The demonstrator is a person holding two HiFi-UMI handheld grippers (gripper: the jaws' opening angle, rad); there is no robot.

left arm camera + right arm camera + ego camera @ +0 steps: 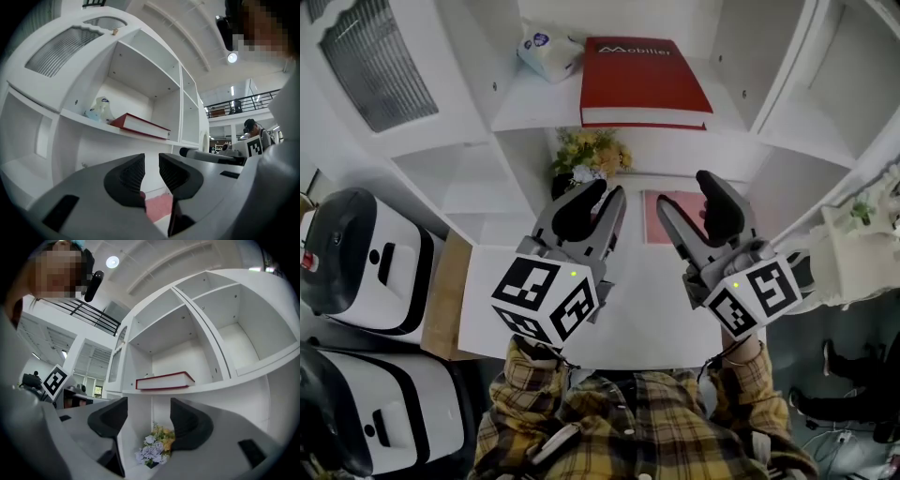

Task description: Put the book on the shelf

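Book (642,80): red hardcover, lying flat on upper board of white shelf unit (525,117); likely stiff, fairly heavy, cover slick; best pinched across the spine edge | left gripper (605,192): jaws narrowly parted, empty | right gripper (682,192): jaws wide, empty | flowers (589,150): compartment below book

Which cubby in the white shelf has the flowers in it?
The middle cubby directly under the red hardcover book: a yellow and white flower bunch stands in it. The cubby above holds the book and a small white-and-blue toy, no flowers.
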